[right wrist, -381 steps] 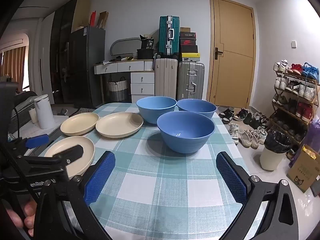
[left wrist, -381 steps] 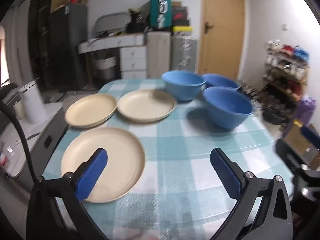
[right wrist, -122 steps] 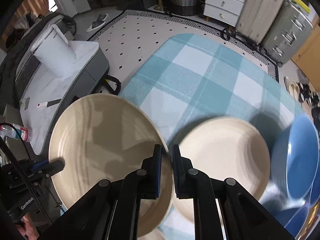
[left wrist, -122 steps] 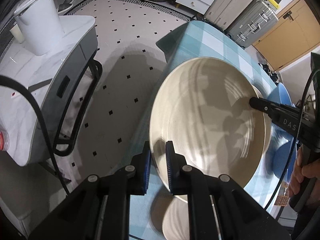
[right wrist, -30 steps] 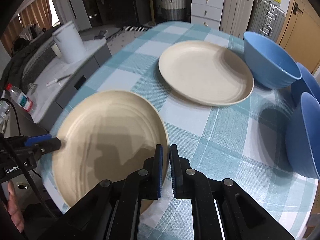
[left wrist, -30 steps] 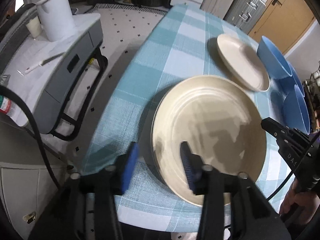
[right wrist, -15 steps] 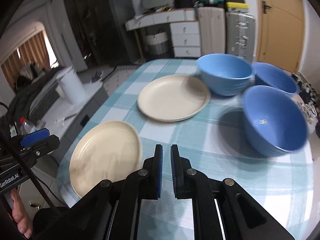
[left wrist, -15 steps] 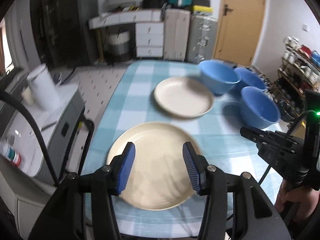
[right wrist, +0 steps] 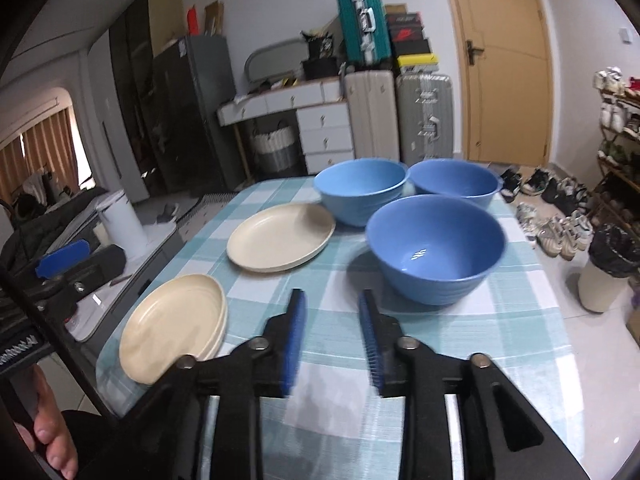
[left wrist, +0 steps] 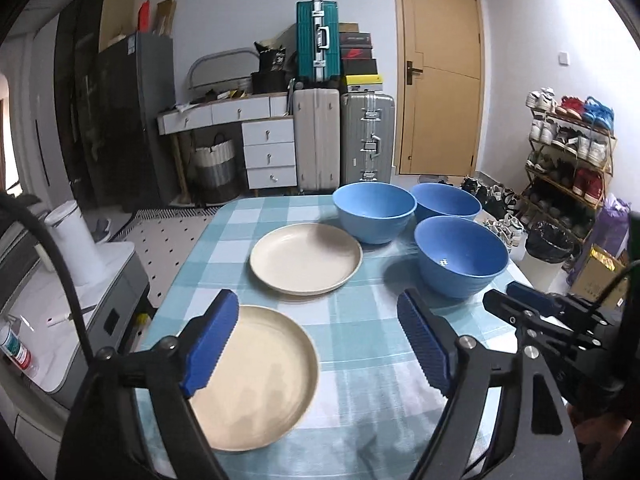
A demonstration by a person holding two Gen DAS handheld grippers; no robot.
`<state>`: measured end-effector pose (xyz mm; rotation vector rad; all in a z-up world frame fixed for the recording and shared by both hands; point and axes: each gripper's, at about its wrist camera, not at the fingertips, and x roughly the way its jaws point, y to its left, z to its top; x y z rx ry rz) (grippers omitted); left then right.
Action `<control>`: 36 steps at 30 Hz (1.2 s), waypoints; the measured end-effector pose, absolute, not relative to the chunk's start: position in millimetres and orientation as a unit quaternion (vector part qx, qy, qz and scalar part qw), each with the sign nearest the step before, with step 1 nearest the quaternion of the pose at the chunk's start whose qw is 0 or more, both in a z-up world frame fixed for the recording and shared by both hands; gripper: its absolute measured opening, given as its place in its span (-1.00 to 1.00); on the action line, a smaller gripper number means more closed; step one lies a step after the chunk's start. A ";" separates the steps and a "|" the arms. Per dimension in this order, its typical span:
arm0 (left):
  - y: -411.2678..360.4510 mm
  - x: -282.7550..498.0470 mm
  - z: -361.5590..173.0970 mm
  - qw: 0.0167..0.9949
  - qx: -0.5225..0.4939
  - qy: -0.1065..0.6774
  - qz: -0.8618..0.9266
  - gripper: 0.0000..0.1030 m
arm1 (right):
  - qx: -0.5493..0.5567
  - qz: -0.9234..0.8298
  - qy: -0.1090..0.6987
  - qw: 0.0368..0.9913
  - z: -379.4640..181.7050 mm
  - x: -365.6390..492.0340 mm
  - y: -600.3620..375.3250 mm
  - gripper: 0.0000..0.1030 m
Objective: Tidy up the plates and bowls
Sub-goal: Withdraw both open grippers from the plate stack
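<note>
Two cream plates lie stacked [left wrist: 256, 376] [right wrist: 172, 324] at the near left corner of the checked table [left wrist: 360, 332]. Behind them lies a single cream plate [left wrist: 306, 258] [right wrist: 280, 236]. Three blue bowls stand at the far right: one at the back left [left wrist: 374, 210] [right wrist: 360, 188], one at the back right [left wrist: 446, 202] [right wrist: 456, 180], and the nearest one [left wrist: 460, 256] [right wrist: 434, 240]. My left gripper [left wrist: 316, 344] hovers above the stack, its jaws opening wide with nothing between them. My right gripper [right wrist: 333, 336] is over bare cloth, jaws opening, also empty.
A grey side cabinet [left wrist: 120, 272] with a white canister [left wrist: 76, 240] stands close to the table's left edge. Right of the table are a shoe rack [left wrist: 568, 152], shoes on the floor and a bin [right wrist: 608, 276]. Suitcases and drawers line the back wall.
Both grippers have let go of the top plate, drawn back and risen. The left jaws have spread wide, and the right, shut before, have parted. The plate now rests on the stack.
</note>
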<state>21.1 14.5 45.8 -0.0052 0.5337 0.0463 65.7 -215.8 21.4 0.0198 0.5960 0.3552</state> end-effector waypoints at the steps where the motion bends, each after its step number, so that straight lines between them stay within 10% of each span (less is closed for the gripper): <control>1: 11.1 21.2 43.4 0.966 -0.001 0.260 0.016 0.62 | 0.007 0.169 0.284 0.944 21.3 61.6 -219.0 -0.18; 9: 5.0 23.2 31.8 0.970 -0.020 0.241 0.002 0.92 | -0.005 0.148 0.198 0.969 31.6 31.6 -229.5 0.95; 36: 2.8 24.9 20.2 0.966 0.005 0.256 0.035 0.97 | -0.036 0.138 0.207 0.968 29.5 31.4 -218.9 0.98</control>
